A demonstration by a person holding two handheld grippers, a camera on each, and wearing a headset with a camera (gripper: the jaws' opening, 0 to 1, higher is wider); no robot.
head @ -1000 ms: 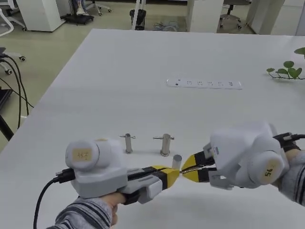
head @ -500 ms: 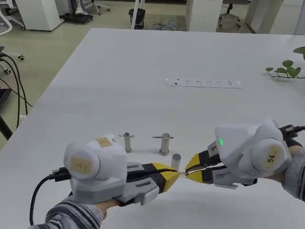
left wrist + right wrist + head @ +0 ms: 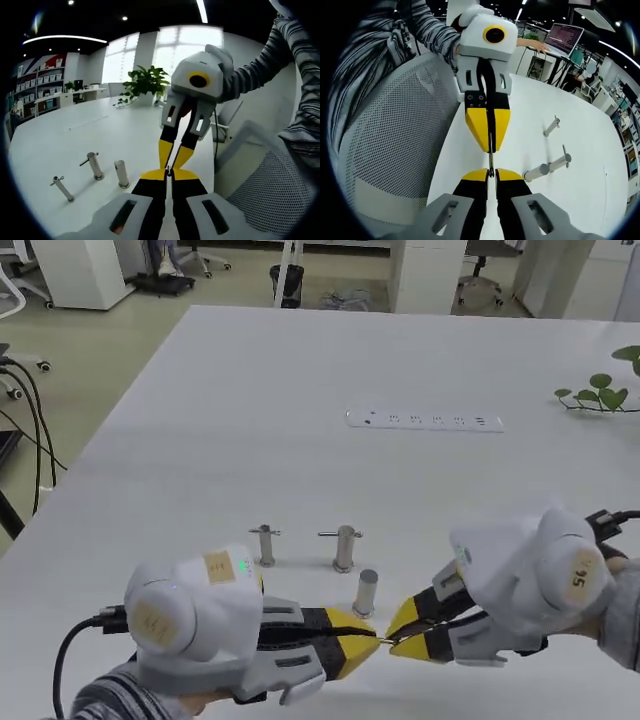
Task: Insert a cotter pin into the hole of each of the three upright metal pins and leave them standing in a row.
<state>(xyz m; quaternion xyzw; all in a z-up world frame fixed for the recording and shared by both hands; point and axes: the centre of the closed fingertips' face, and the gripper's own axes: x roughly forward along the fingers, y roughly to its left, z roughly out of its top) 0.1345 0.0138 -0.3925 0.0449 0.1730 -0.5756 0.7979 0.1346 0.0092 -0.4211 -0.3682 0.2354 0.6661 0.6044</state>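
Note:
Three upright metal pins stand on the white table [image 3: 300, 390]. The left pin [image 3: 265, 545] and the middle pin [image 3: 344, 548] each carry a cotter pin through the top. The third pin [image 3: 367, 592], nearer me, is bare. In front of it my left gripper [image 3: 368, 642] and right gripper [image 3: 396, 637] meet tip to tip, both shut. A thin cotter pin [image 3: 490, 157] runs between the two sets of tips, pinched at each end. The left gripper view has the bare pin [image 3: 121, 174] to the left of the jaws.
A white power strip [image 3: 425, 421] lies across the table's far middle. A small green plant [image 3: 600, 390] sits at the right edge. A mesh chair [image 3: 395, 150] stands behind the near table edge. Office furniture stands on the floor beyond the table.
Both grippers have drawn back toward me, tips still together, from right beside the bare pin to a little in front of it. The three pins have not moved.

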